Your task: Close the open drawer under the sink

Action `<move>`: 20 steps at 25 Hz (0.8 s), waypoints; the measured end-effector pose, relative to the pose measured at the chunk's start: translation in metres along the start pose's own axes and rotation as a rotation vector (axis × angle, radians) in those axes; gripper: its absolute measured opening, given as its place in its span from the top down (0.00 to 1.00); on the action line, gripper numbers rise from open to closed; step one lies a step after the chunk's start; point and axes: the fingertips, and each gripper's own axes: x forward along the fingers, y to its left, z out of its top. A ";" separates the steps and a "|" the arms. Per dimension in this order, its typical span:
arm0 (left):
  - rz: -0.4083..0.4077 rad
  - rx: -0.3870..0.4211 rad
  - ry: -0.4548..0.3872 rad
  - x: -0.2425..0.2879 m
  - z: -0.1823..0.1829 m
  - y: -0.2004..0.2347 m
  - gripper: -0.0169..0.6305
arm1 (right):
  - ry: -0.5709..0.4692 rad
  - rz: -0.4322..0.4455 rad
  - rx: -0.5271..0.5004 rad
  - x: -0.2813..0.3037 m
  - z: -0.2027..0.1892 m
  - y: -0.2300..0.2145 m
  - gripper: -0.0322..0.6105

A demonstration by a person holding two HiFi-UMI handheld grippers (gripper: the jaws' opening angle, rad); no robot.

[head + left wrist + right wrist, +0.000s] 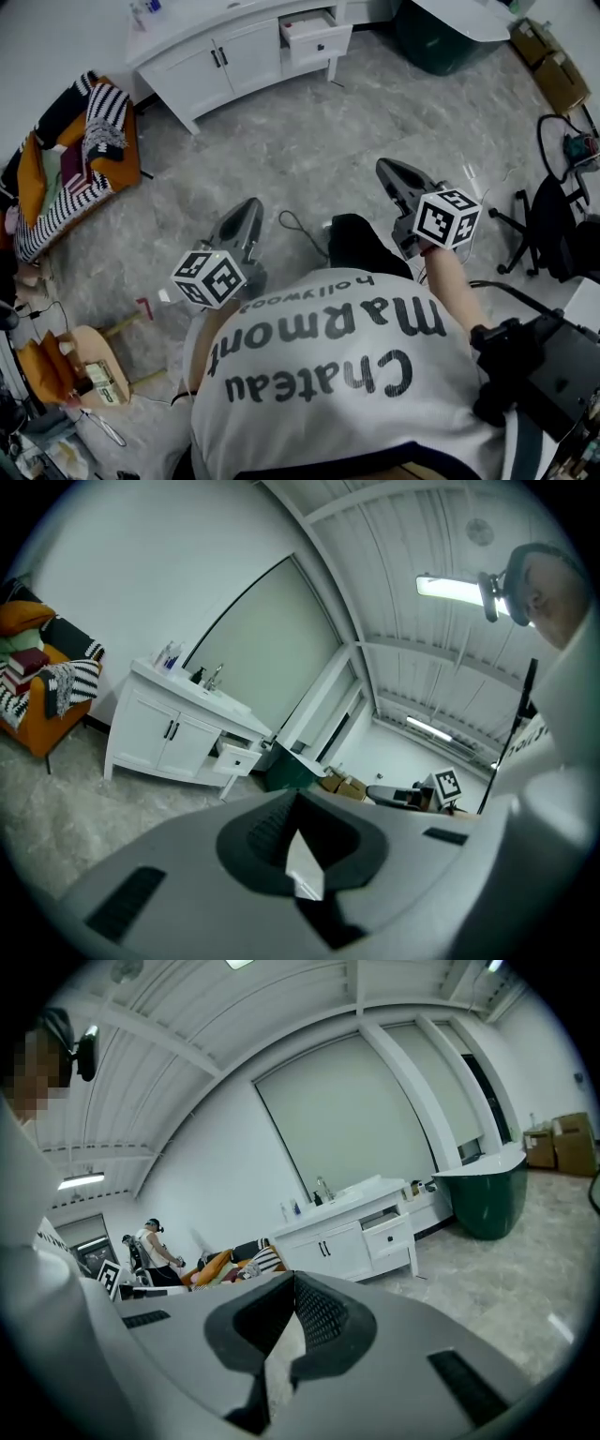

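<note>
Though far from drawer (317, 37), both grippers (249, 211) (391, 174) forward.

vanity cabinet (202, 56): countertop cut off by the head view's upper edge;
drawer (316, 36): contents too small to tell;
bottles (169, 655): kind and labels too small to tell;
green tub (436, 42): far side cut off by the upper edge;
armchair (70, 159): seat hidden under piled textiles; left side cut off by the frame;
office chair (553, 220): right part cut off;
people (150, 1241): distant, too small for detail
</note>
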 end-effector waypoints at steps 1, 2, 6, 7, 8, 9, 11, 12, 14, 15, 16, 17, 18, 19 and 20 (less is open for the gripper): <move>-0.001 -0.007 0.004 0.000 0.003 0.006 0.96 | 0.012 0.002 -0.005 0.008 -0.001 0.003 0.93; -0.004 -0.015 0.006 0.001 0.005 0.011 0.96 | 0.025 0.003 -0.010 0.014 -0.003 0.005 0.93; -0.016 -0.023 0.018 0.010 0.009 0.027 0.96 | 0.062 0.001 0.006 0.039 -0.012 -0.001 0.93; -0.013 -0.019 0.019 0.013 0.009 0.029 0.96 | 0.064 0.002 0.013 0.043 -0.012 -0.005 0.93; -0.010 -0.017 0.018 0.016 0.010 0.031 0.96 | 0.064 0.003 0.021 0.048 -0.012 -0.008 0.93; -0.006 -0.015 0.015 0.018 0.012 0.033 0.96 | 0.061 0.007 0.030 0.053 -0.010 -0.010 0.93; 0.001 -0.016 0.011 0.022 0.016 0.036 0.96 | 0.053 0.022 0.044 0.064 -0.004 -0.011 0.93; 0.001 -0.016 0.012 0.024 0.018 0.037 0.96 | 0.048 0.030 0.044 0.069 -0.001 -0.011 0.93; 0.001 -0.013 0.021 0.031 0.021 0.041 0.96 | 0.043 0.042 0.032 0.079 0.006 -0.010 0.93; 0.003 -0.014 0.025 0.035 0.021 0.043 0.96 | 0.046 0.045 0.024 0.083 0.008 -0.010 0.93; 0.007 -0.017 0.027 0.040 0.022 0.046 0.96 | 0.054 0.047 0.018 0.087 0.009 -0.012 0.93; 0.011 -0.021 0.026 0.044 0.024 0.048 0.96 | 0.065 0.048 0.013 0.090 0.009 -0.014 0.93; 0.013 -0.025 0.023 0.049 0.026 0.049 0.96 | 0.077 0.048 0.009 0.093 0.009 -0.017 0.93; 0.013 -0.028 0.019 0.054 0.029 0.050 0.96 | 0.086 0.046 0.006 0.095 0.010 -0.021 0.93; 0.011 -0.028 0.016 0.059 0.033 0.051 0.96 | 0.091 0.044 0.005 0.098 0.013 -0.025 0.93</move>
